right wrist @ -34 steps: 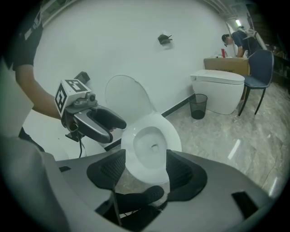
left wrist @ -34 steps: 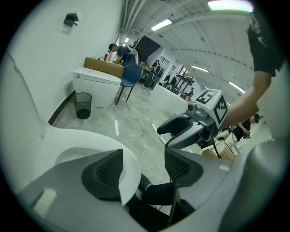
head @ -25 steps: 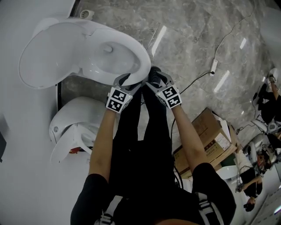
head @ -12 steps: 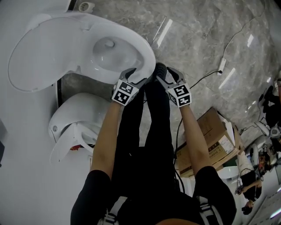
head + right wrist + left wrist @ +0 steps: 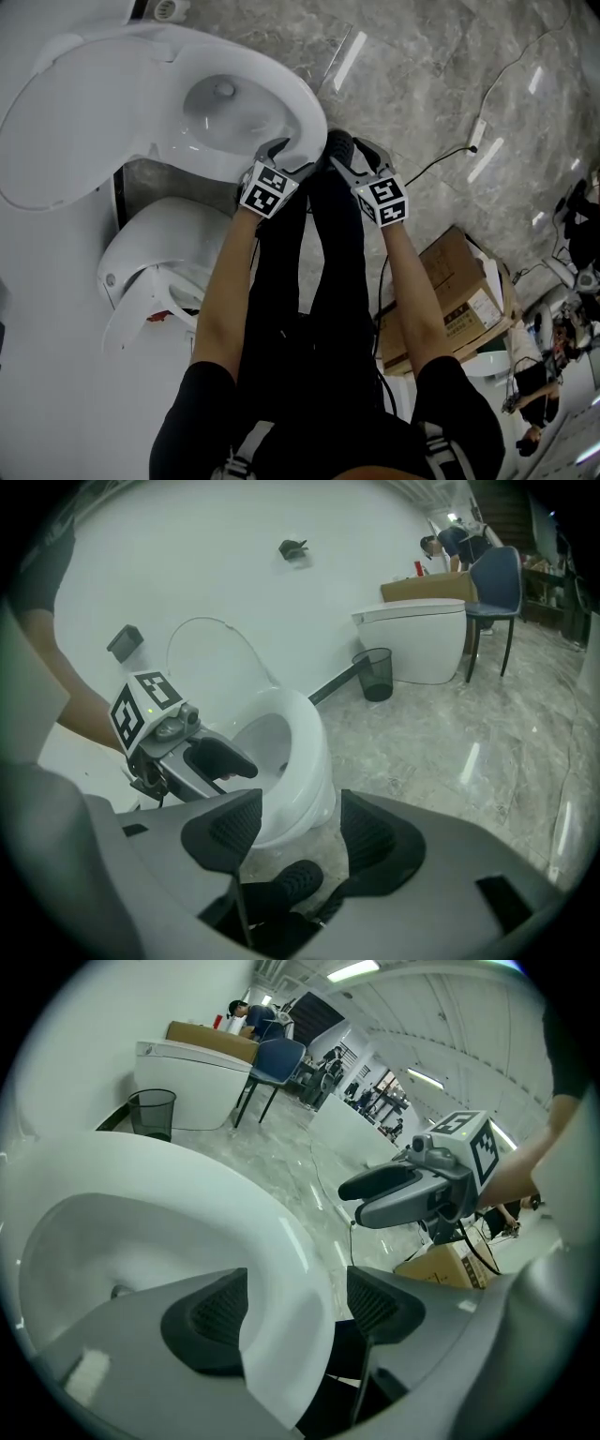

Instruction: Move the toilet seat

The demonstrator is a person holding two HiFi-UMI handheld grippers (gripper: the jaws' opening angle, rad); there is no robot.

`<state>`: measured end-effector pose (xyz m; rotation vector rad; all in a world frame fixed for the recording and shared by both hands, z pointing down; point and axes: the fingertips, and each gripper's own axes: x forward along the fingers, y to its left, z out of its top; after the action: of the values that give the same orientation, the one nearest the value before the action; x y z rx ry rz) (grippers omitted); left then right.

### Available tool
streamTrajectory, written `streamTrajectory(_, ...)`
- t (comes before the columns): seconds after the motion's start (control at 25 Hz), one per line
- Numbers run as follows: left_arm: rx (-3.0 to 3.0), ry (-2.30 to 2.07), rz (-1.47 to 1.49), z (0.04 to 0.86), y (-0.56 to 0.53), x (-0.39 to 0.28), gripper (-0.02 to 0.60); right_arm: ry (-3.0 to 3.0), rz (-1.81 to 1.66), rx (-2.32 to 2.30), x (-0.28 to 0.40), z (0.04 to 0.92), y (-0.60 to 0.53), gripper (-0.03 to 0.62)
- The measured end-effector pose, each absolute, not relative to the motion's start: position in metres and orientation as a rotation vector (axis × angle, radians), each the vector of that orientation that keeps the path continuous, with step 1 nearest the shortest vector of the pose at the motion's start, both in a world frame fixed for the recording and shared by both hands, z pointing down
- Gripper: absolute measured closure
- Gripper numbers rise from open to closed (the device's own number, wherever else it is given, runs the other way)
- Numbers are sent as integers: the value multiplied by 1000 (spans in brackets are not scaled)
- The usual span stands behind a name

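Inspection finds the work at the approach stage: the toilet seat (image 5: 281,1237) lies flat on the bowl (image 5: 302,803), with the lid (image 5: 211,663) standing raised behind it against the wall, and no lifting has begun. The left gripper (image 5: 298,1307) straddles the front arc of the seat, so that the white rim runs between its jaws, one pad over the inside of the ring and the other outside it. Its jaws have just been opening and stand released; a gap shows on either side of the rim and neither pad presses on it. The right gripper (image 5: 298,832) hangs beside the left one, off the front of the toilet, jaws likewise released. Nothing sits between them; beyond the gap show only the marble floor (image 5: 450,742) and the toe of the person's black shoe (image 5: 286,883), with the toilet's front lying just past its left-hand pad. In my judgement the step in hand is positioning for the grasp. The next move calls for the left jaws to settle a little deeper over the rim and clench squarely on it, taking the seat alone and not the bowl edge beneath. The glazed rim looks slick, so a shallow bite may well slip once the seat starts to swing on its hinge.
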<state>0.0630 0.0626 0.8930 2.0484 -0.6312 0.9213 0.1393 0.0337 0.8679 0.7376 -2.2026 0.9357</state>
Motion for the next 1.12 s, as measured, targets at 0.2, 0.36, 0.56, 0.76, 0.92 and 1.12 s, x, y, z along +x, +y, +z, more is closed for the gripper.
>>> streamTrajectory(0.2, 2034, -580, 929, 904, 65, 72, 245, -2203, 924, 747, 146, 875, 27, 330)
streamTrajectory(0.36, 2014, -557, 932, 913, 64, 77, 236, -2206, 917, 747, 150, 879, 24, 332)
streamTrajectory(0.56, 1995, -515, 967, 928, 69, 78, 232, -2201, 920, 754, 153, 887, 21, 332)
streamTrajectory(0.76, 2017, -444, 1006, 935, 75, 84, 235, -2200, 929, 752, 150, 895, 21, 332)
streamTrajectory(0.92, 2016, -396, 1030, 935, 79, 87, 249, -2195, 939, 751, 150, 899, 22, 332)
streamTrajectory(1.12, 1967, -395, 1032, 935, 79, 85, 270, -2202, 952, 744, 147, 895, 20, 332)
